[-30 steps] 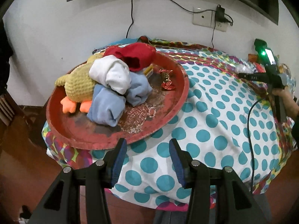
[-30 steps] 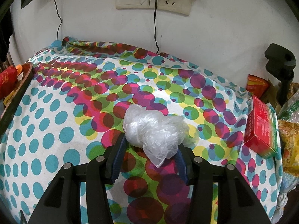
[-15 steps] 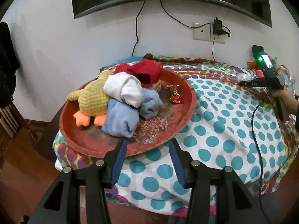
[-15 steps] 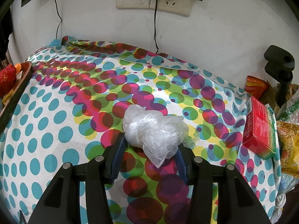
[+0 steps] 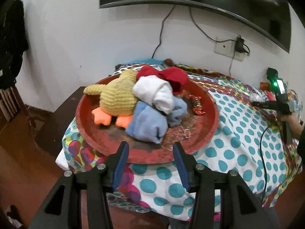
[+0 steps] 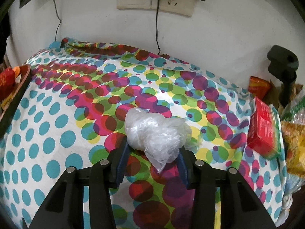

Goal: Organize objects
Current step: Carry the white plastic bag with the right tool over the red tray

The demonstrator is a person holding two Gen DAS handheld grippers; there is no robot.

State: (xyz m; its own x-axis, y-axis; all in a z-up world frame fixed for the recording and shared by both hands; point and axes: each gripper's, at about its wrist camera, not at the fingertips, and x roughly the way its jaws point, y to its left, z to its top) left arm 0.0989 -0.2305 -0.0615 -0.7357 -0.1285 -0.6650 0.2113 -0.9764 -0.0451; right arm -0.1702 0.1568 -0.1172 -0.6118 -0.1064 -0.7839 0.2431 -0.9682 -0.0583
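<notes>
A round red tray (image 5: pixel 207 99) lies on the dotted tablecloth (image 5: pixel 238 133) at the table's left end. It holds a yellow knitted duck (image 5: pixel 118 97), rolled white (image 5: pixel 156 91), blue (image 5: pixel 148 126) and red (image 5: pixel 173 78) cloths and a red candy wrapper (image 5: pixel 197 106). My left gripper (image 5: pixel 150 148) is open and empty, in the air in front of the tray's near rim. My right gripper (image 6: pixel 152 150) is shut on a crumpled clear plastic bag (image 6: pixel 156 131) just above the cloth. The right gripper also shows far right in the left wrist view (image 5: pixel 259 103).
A red box (image 6: pixel 264 126) and snack packets (image 6: pixel 295 143) lie at the table's right end beside a black clamp stand (image 6: pixel 284 64). The tray's edge (image 6: pixel 11 103) shows at the left of the right wrist view. Cables hang from wall sockets (image 6: pixel 156 0). A TV (image 5: pixel 209 3) hangs above.
My left gripper has pulled back and risen away from the tray, so the wall and TV come into view. My right gripper has stayed still, holding the bag.
</notes>
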